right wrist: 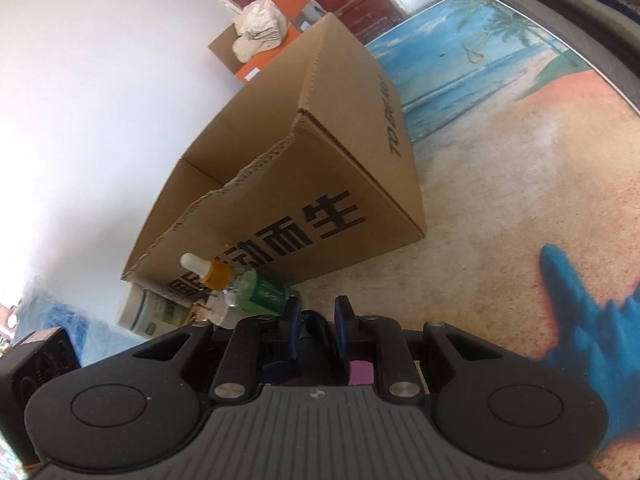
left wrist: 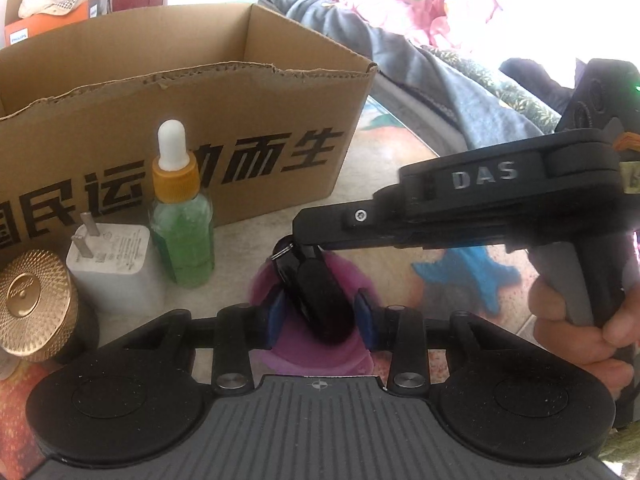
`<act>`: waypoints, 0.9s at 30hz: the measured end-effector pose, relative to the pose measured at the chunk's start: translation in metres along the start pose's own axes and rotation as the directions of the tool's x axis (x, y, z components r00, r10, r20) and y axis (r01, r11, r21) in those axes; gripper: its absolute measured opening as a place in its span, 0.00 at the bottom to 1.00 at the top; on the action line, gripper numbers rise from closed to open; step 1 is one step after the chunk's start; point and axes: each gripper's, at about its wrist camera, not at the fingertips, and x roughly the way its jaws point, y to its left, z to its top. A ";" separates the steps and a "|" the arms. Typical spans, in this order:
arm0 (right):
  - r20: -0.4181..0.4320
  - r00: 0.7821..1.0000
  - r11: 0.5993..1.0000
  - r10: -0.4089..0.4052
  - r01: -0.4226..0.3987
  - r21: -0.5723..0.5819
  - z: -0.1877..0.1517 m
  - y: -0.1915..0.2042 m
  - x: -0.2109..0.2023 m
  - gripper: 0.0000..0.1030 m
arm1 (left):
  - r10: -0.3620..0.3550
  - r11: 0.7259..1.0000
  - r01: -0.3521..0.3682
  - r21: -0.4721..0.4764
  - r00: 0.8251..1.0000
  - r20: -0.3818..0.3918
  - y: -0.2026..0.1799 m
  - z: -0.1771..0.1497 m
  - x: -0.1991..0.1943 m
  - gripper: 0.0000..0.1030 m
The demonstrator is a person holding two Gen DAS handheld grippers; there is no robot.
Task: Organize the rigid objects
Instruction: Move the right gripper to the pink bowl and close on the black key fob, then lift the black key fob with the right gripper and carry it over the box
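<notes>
A glossy black oblong object [left wrist: 316, 300] with a small metal ring at its far end lies on the purple patch of the printed mat. My left gripper [left wrist: 320, 316] is open, its blue pads either side of the object without visibly pressing it. My right gripper [right wrist: 318, 324] reaches in from the right [left wrist: 316, 240], its fingers closed on the object's far end [right wrist: 314, 344]. The open cardboard box [left wrist: 200, 92] with black characters stands just behind; it also shows in the right wrist view [right wrist: 320, 184].
A green dropper bottle [left wrist: 182, 224] with an orange collar, a white plug charger [left wrist: 116, 268] and a gold-lidded jar [left wrist: 32, 304] stand left of the object. A white-green tube [right wrist: 152, 316] lies by the box. Clothes [left wrist: 400, 52] are piled behind the mat.
</notes>
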 end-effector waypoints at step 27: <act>-0.016 0.998 0.993 -0.067 0.066 -0.098 -0.010 0.025 0.001 0.21 | 0.019 0.999 -0.022 0.040 0.998 0.064 -0.003 -0.008 -0.008 0.23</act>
